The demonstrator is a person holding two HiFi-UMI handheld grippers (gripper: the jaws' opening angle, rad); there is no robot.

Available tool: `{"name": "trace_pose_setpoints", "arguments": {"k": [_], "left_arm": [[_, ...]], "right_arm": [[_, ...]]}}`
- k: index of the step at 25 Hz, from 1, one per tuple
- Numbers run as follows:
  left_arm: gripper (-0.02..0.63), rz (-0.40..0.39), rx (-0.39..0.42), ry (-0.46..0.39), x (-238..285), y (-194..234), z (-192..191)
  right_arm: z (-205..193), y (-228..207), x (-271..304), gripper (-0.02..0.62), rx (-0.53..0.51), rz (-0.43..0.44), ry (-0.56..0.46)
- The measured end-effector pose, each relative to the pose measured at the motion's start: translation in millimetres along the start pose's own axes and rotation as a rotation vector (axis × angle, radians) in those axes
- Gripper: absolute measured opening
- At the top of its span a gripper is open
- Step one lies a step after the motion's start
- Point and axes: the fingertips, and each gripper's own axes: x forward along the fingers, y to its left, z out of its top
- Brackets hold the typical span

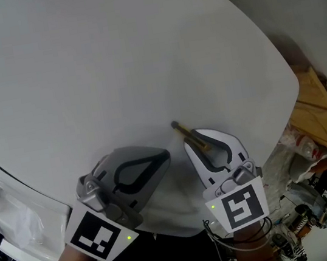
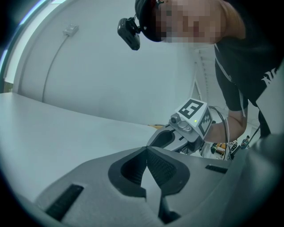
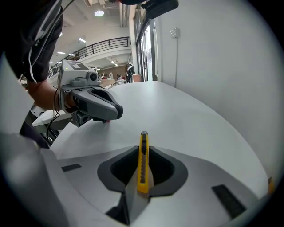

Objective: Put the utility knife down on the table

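Note:
A yellow utility knife (image 3: 143,162) is clamped between the jaws of my right gripper (image 3: 143,155), its tip pointing out over the white table (image 3: 191,119). In the head view the knife (image 1: 187,135) sticks out past the right gripper (image 1: 197,143) toward the table's middle, just above the surface. My left gripper (image 1: 162,156) is to the left of it, jaws shut with nothing between them. From the left gripper view its closed jaws (image 2: 146,153) point toward the right gripper (image 2: 177,133).
The round white table (image 1: 109,61) spreads ahead of both grippers. Cardboard (image 1: 317,108) and cluttered gear (image 1: 310,202) lie beyond its right edge. A white shelf with plastic (image 1: 11,218) sits at the left. A person (image 2: 248,75) stands behind the right gripper.

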Motion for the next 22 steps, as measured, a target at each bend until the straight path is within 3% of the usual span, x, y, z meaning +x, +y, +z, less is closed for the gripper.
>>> {"name": "trace_pose_setpoints", "arguments": {"k": [7,22], "left_arm": [[0.005,-0.002,0.000,0.002,-0.7,-0.7,0.4],[0.005,0.000,0.031,-0.009,-4.1,-6.7,1.1]], "right_arm": [[4.3,3.5,-1.8,0.080,0.015,0.029,-0.012],[12.5,8.8,-11.4,0.059,0.028,-0.021,-0.073]]}}
